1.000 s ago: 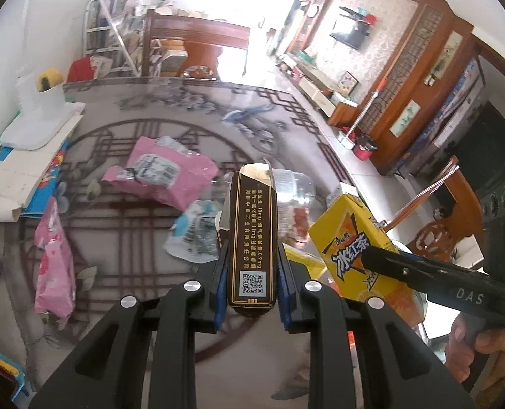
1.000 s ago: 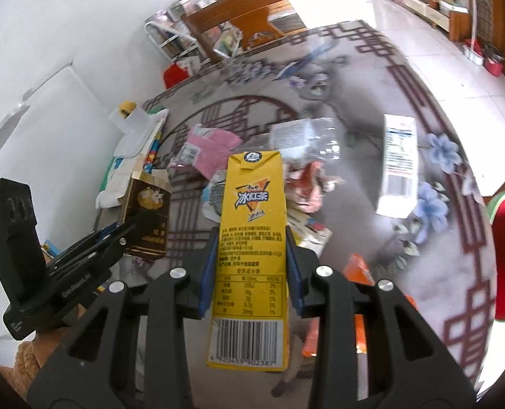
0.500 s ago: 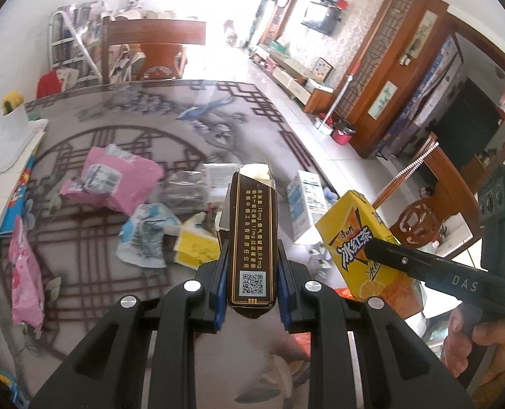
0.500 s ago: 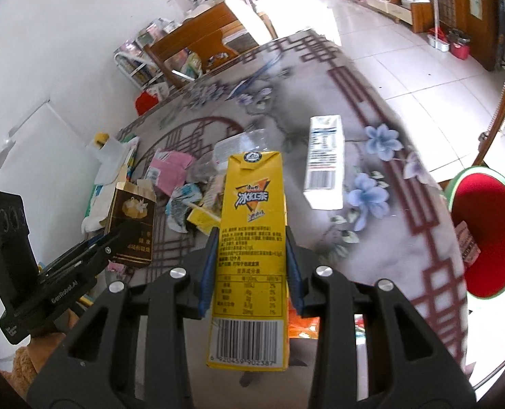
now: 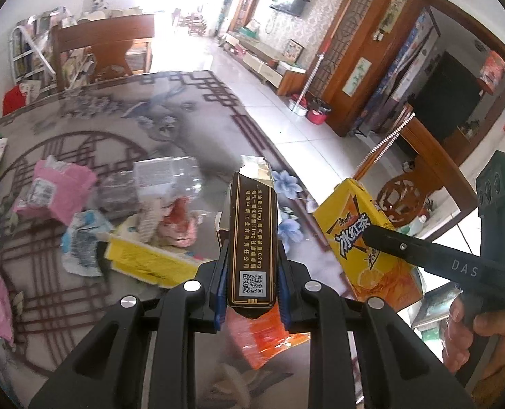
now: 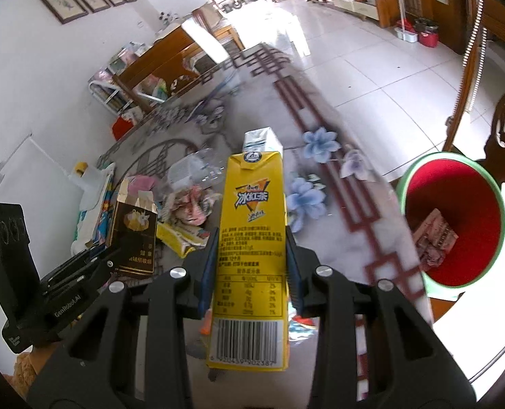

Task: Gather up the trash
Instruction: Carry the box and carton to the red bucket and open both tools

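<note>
A: How are we holding the two tools?

B: Both tilt down over the table. Our left gripper (image 5: 251,266) pinches a slim dark brown cardboard cigarette pack with gold lettering (image 5: 251,235), its blue pads (image 5: 220,279) pressed to the pack's long sides, torn top pointing away from us. Our right gripper (image 6: 249,262) clamps a tall yellow iced-tea drink carton (image 6: 250,238) the same way, barcode end nearest us.

A: Can we see each tool from the other side?

B: Yes. From the left wrist view, the right tool comes in from the right with the yellow carton in its fingers, and a bare hand (image 5: 480,337) wraps its handle at the near right edge. From the right wrist view, the left tool sits at near left with the brown pack.

A: What lies under us?

B: A grey glass-topped table with dark red lattice lines and blue flowers (image 5: 191,129). More litter lies on its left half: a pink plastic packet (image 5: 56,189), a crumpled clear plastic bottle (image 5: 165,173), a yellow wrapper (image 5: 147,262), and an orange packet (image 5: 259,337) just below our left fingers. A white milk carton (image 6: 261,139) lies beyond the yellow one.

A: And the room?

B: White floor tiles, carved wooden chairs, wood cabinets along the far right wall. A red bin with a green rim (image 6: 452,218) stands on the floor just right of the table, with some rubbish inside.
</note>
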